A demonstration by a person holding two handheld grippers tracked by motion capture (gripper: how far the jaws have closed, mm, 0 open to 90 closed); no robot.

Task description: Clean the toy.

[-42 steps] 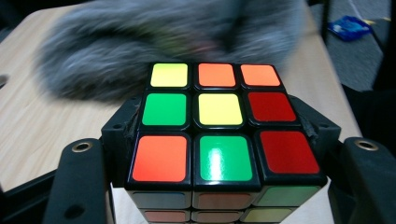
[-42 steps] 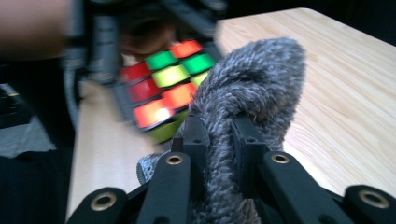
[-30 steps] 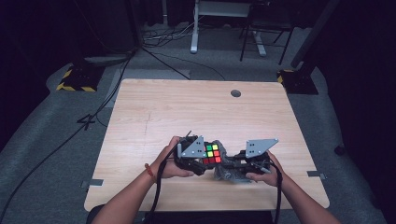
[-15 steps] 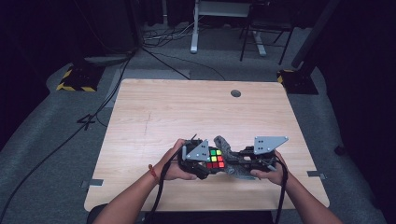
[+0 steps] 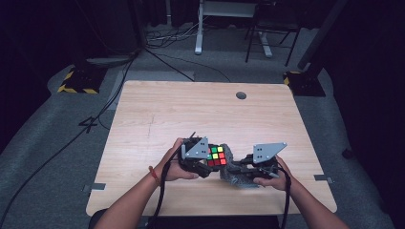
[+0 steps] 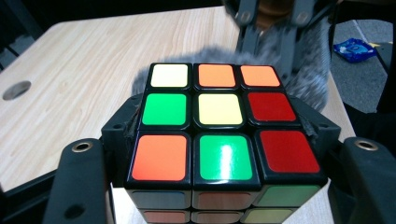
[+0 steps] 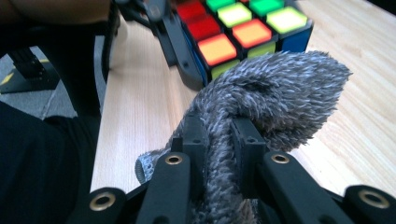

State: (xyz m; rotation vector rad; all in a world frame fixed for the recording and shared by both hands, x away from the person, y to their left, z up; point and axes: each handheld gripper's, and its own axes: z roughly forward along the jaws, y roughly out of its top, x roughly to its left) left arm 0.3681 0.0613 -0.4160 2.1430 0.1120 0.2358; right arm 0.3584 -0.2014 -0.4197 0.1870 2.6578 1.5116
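While I am watching from the high view, my left gripper (image 5: 206, 164) is clamping its two black jaws on the puzzle cube (image 5: 217, 156), one jaw against each side, so the cube is sitting squarely between them just above the near part of the table (image 5: 200, 114). From the left gripper view the cube (image 6: 219, 126) is showing glossy square stickers set in a black plastic grid: a pale cream one and two orange ones along the far row, green, pale yellow and red across the middle, orange, green and red along the near row. Light is glinting off the near green sticker.

My right gripper (image 5: 239, 172) is pinching a grey fuzzy cloth (image 5: 231, 168); its jaws are standing close together with a fold of the fabric squeezed between them. In the right gripper view the cloth (image 7: 280, 98) is bunching up past the fingertips into a soft, rounded lump of short, bristly, fleece-like pile, and a bit of its knitted edge is hanging out at the lower left. That lump is pressing up against the cube's side, right below the orange and yellow-green stickers.

Both hands are gripping the tool bodies, a grey three-cornered plate riding on top of each. Outward from them, the tabletop is stretching away as pale wood-grain laminate with rounded corners, and a small round hole (image 5: 241, 95) is sitting near its far edge. Beyond it, grey carpet and cables are lying in the dim room.
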